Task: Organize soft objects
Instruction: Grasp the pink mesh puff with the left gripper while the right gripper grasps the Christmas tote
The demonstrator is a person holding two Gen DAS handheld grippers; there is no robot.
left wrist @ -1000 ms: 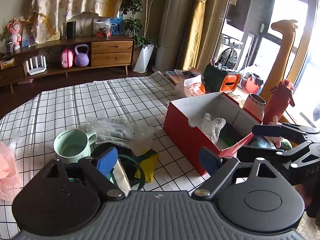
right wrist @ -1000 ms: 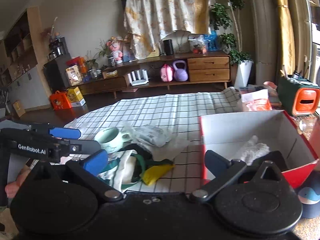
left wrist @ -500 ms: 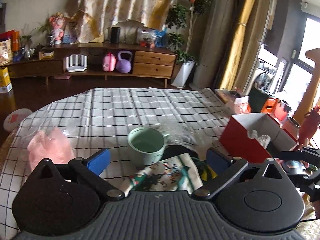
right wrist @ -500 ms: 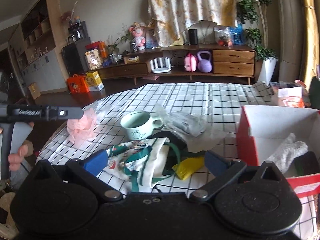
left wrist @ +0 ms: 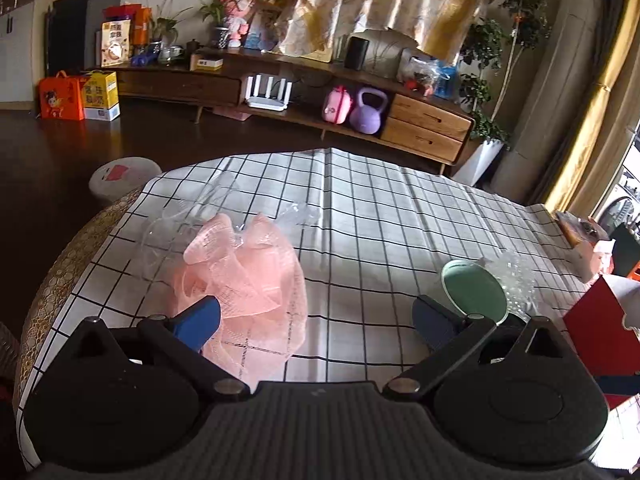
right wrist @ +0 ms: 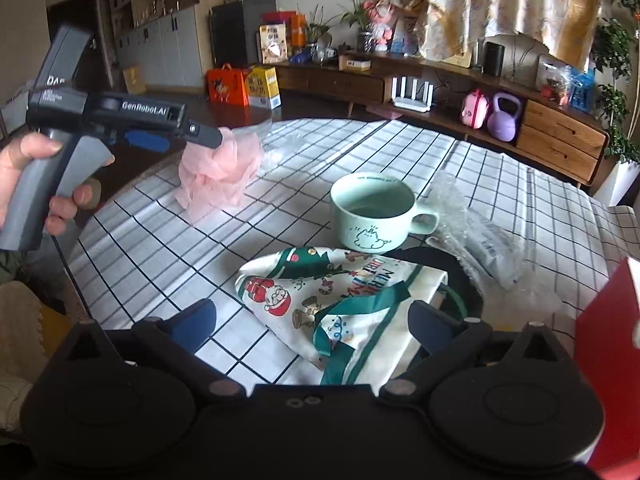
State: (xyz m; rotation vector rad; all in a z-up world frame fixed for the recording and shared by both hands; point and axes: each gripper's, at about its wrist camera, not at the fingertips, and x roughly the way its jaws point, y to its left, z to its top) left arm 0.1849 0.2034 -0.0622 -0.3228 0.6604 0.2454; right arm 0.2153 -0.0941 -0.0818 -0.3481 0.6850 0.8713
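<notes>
Most of the sorting looks not yet done, as far as these 2 views show. The pink mesh pouf (left wrist: 244, 280) lies loose on the checked bench (left wrist: 380, 216), near its left edge, with some clear plastic wrap (left wrist: 192, 216) just behind it. The left gripper (left wrist: 316, 316) hangs over it with its fingers (left wrist: 198, 316) spread wide; one blue pad is in front of the pouf, but nothing is pinched between them. In the right wrist view the same gripper appears at the left, held by the person's hand (right wrist: 36, 184), pointing toward the pouf. The right gripper (right wrist: 312, 324) also has its fingers wide and holds nothing; below and between them lies the printed cloth bag (right wrist: 340, 300) with green straps, flat on the bench and touching a dark item under it. Beside the bag stand a pale green mug (right wrist: 372, 216) and a bubble-wrapped packet (right wrist: 484, 240); these are probably not soft things to sort, though I cannot be sure. The red box (left wrist: 596, 328) shows only as a corner at the right edge of both views, so what already sits inside it cannot be seen here. I judge that at least 2 soft objects, the pouf and the bag, are left to pick up and carry to the box, and each gripper seems aimed at one of them.
</notes>
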